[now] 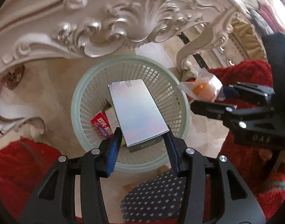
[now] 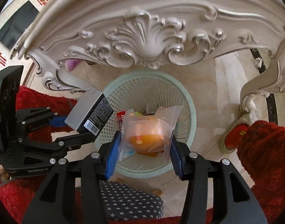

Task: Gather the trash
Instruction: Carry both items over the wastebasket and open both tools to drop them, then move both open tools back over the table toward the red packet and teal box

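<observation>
Blue-padded fingers of the left gripper [image 1: 142, 140] clamp a silver box [image 1: 136, 112], poised over the pale green basket [image 1: 181, 100] on the floor. Just beside it, the right gripper [image 2: 144, 145] pinches a clear snack packet [image 2: 148, 130] above the same basket.

Both look ready to drop; next, the jaws simply need to part.

Only the right wrist view shows the box's barcode end; only the left shows a red carton [image 1: 102, 125] already inside.

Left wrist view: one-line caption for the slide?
Left gripper holds a silver box over the mesh basket; right gripper brings a clear snack packet alongside.
</observation>
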`<state>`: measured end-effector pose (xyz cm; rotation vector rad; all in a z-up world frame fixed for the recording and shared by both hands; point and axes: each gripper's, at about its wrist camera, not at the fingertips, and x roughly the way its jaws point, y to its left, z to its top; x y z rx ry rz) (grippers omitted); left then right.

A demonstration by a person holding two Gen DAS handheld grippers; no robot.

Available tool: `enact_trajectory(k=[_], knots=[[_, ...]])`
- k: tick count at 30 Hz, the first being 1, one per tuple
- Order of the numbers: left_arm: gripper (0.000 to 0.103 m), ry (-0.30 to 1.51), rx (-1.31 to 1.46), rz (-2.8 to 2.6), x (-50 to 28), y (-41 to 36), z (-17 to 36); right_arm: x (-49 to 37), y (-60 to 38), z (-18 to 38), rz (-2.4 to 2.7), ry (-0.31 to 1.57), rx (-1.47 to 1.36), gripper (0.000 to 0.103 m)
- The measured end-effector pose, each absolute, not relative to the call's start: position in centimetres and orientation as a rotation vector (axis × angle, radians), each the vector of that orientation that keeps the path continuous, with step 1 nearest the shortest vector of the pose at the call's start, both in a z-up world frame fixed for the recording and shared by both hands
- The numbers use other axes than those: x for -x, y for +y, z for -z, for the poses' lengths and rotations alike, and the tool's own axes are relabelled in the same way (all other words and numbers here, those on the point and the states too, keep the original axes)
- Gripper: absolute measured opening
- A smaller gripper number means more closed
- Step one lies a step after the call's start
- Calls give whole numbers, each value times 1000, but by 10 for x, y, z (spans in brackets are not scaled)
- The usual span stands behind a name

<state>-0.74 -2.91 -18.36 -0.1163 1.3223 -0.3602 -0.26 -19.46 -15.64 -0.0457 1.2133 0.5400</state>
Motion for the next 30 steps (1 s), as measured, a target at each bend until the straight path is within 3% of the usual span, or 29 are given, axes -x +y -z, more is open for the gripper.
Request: enact_trajectory(k=[2,5,8,10,12,21,25,30], knots=[[66,1329,106,318,7,-27,186,0,-194,159,-543,1212,38,48],[72,1332,110,296,6,-23,187,-4,-194,160,-527,1206,33,55],[78,1336,92,277,6,-22,188,-5,-194,160,-507,1192,49,74],[79,1338,79,272,6,-22,188,-5,-193,160,-504,1192,55,75],[87,1335,69,268,7,-21,187,-5,-192,161,-492,1196,64,77],[87,1292,-5,254,12,-28,168,0,-192,161,-476,1200,82,81],[87,1213,-50,343,24,-30,116,12,-189,139,-527,1161,132,81],[87,1024,15,354,-1,-6,23,11,-202,69,-642,1007,59,81]])
